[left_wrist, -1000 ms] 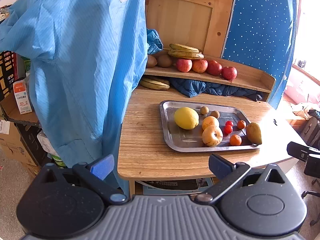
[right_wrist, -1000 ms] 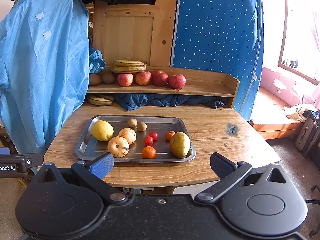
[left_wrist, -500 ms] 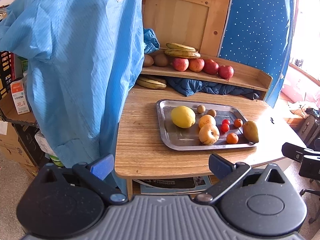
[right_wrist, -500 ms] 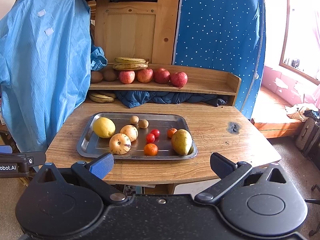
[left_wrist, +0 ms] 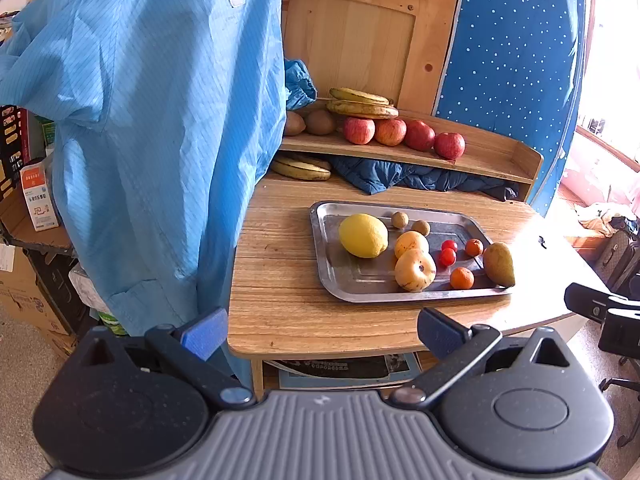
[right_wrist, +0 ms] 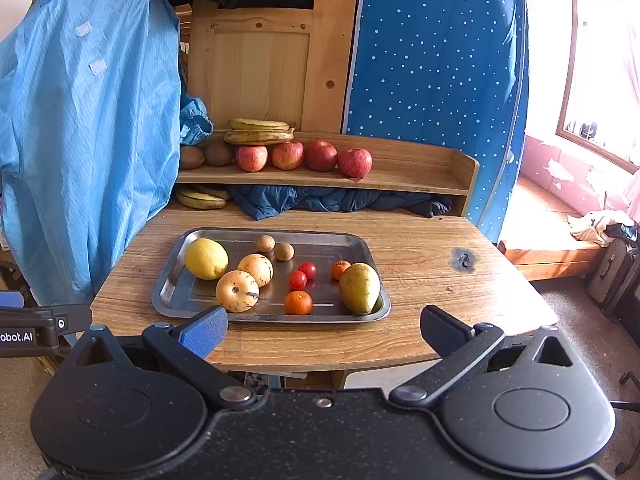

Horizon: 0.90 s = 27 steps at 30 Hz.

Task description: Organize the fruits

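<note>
Where the wooden table (right_wrist: 420, 248) stands (shelf (right_wrist: 400, 178) behind), blue cloth (right_wrist: 80, 140) hangs.

Far ahead of the jaws, blue coat (right_wrist: 88, 152) covers the shelf's (right_wrist: 400, 178) left end — lower bananas (right_wrist: 202, 199) half hidden.

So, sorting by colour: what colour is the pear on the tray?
Greenish-yellow pear, browner at the tip; clearest in the right wrist view.
</note>
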Tool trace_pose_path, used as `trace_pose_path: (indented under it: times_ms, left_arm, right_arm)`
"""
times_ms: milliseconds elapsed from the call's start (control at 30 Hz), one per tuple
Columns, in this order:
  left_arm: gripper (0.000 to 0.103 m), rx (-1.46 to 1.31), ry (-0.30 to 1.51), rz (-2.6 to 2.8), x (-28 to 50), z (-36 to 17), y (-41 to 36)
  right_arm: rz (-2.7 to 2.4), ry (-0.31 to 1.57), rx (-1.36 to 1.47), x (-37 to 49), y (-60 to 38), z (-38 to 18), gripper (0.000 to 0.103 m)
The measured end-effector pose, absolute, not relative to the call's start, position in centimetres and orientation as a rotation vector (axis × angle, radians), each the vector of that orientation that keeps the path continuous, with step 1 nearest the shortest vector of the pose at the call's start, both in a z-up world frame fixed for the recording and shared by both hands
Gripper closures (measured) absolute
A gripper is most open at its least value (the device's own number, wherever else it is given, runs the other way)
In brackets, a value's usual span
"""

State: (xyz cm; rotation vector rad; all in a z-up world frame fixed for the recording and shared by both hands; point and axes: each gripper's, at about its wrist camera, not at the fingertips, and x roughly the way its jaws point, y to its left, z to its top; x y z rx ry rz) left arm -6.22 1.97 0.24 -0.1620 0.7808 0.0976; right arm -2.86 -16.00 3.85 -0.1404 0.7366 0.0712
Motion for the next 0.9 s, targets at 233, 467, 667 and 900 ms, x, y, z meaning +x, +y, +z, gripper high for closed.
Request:
trace_pose_path:
  times_ms: [233,467,667,900]
  left_arm:
    - [0.0,-0.161,0.781,0.098,-6.2,0.25,1.93]
    - [0.001,-0.16,0.783,0.097,-6.07,0.24,1.8]
    - [0.0,-0.16,0.783,0.096,-5.99,0.22,1.75]
    - [0.0,-0.161,0.786,0.1,-5.9,0.16,1.7]
  right_arm:
    - [0.072,0.735,-0.14,-2.9,-16.21,3.91,0.001]
    - [0.069,0.734,-0.14,-2.83,-16.33,3.93,0.001]
    - [0.071,0.735,-0.141,-2.72,-16.28,3.84,0.001]
    - [0.071,0.737,-0.14,-2.62,-16.23,3.79,0.001]
